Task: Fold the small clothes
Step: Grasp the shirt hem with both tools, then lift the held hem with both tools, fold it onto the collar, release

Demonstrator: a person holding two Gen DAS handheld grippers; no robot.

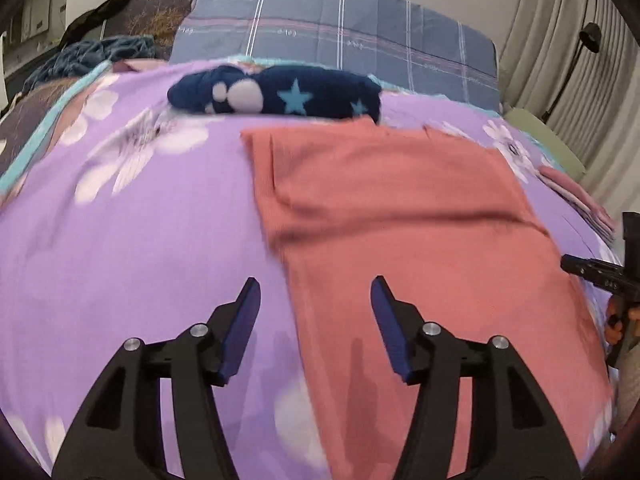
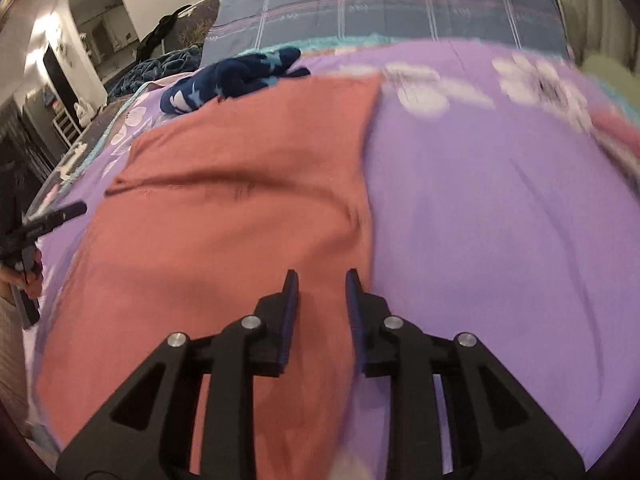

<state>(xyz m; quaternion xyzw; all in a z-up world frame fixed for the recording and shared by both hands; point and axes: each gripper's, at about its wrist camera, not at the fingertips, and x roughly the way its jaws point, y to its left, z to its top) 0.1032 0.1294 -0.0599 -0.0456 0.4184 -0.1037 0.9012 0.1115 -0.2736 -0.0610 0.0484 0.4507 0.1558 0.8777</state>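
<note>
A salmon-pink garment [image 1: 400, 216] lies flat on the purple flowered bedspread [image 1: 140, 232], a fold line running across it. My left gripper [image 1: 316, 284] hovers open over the garment's left edge, nothing between its blue pads. In the right wrist view the same pink garment [image 2: 240, 208] fills the left half. My right gripper [image 2: 322, 276] hangs over its right edge with a narrow gap between the pads and no cloth in them. A navy garment with light stars [image 1: 276, 90] lies bunched at the far edge, also the navy garment [image 2: 232, 76] in the right view.
A grey-blue plaid pillow [image 1: 340, 40] lies at the head of the bed. A teal knit blanket [image 1: 92, 56] is bunched at the back left. Folded pink cloth [image 1: 576, 196] sits at the bed's right edge. Curtains [image 1: 560, 40] hang on the right.
</note>
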